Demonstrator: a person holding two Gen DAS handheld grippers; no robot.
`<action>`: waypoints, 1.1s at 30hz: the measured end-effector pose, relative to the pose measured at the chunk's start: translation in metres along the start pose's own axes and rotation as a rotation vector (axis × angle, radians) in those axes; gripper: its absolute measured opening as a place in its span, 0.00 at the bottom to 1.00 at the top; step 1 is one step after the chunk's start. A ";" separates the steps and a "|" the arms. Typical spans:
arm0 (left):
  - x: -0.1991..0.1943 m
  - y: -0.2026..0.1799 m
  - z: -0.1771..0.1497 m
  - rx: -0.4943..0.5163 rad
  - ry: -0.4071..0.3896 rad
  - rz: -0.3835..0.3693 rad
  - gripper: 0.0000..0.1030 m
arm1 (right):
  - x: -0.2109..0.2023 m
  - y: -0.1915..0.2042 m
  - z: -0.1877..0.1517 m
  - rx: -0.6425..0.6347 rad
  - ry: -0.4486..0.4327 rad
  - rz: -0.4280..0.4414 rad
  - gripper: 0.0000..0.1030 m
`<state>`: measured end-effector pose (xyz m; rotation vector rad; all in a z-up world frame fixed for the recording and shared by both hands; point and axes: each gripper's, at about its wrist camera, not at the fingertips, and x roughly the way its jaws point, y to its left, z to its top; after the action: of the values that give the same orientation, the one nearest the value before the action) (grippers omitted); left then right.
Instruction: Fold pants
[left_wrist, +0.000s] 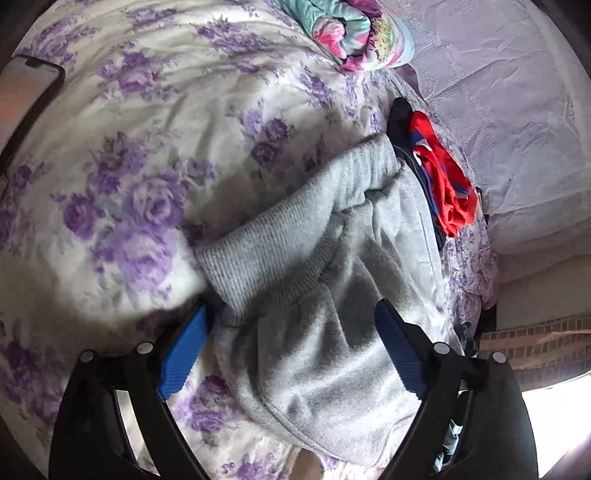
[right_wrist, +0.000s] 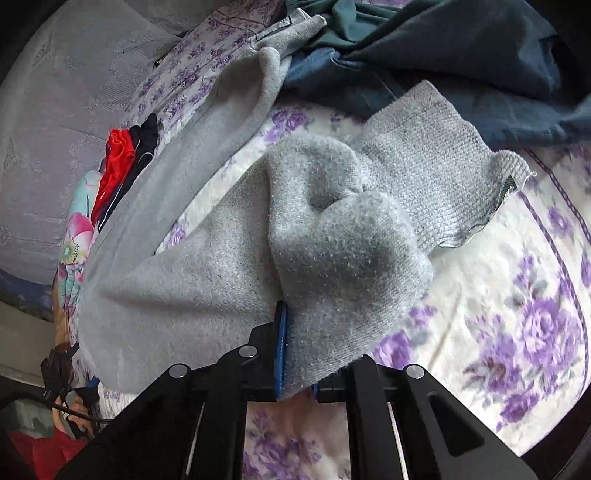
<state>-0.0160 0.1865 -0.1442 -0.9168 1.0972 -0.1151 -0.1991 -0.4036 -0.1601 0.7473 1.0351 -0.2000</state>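
Note:
The grey fleece pants (left_wrist: 325, 295) lie on a bedspread with purple flowers (left_wrist: 129, 166), a ribbed cuff (left_wrist: 266, 254) pointing left. My left gripper (left_wrist: 291, 317) is open, its blue pads either side of the fabric just behind the cuff. In the right wrist view my right gripper (right_wrist: 295, 332) is shut on a bunched fold of the grey pants (right_wrist: 332, 240); the other ribbed cuff (right_wrist: 436, 158) sticks out to the right, and the rest of the pants trails left and up.
A red and navy garment (left_wrist: 443, 177) lies beside the pants. A bright floral bundle (left_wrist: 351, 33) is farther away. A phone (left_wrist: 29, 85) lies at the left. Dark blue clothes (right_wrist: 443, 55) are heaped beyond the right gripper. A lilac sheet (left_wrist: 498, 92) lies to the right.

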 end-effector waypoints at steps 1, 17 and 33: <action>0.002 -0.001 -0.003 -0.004 0.015 -0.003 0.83 | -0.002 -0.001 -0.004 0.004 -0.001 -0.003 0.10; 0.008 0.010 0.006 -0.050 -0.012 -0.103 0.21 | -0.098 0.055 0.022 -0.389 -0.280 -0.353 0.57; -0.036 0.046 -0.026 -0.059 -0.034 -0.051 0.19 | 0.165 0.479 -0.009 -1.373 0.066 0.245 0.63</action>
<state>-0.0703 0.2191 -0.1535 -0.9970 1.0506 -0.1093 0.1122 -0.0125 -0.0777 -0.3839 0.8781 0.7095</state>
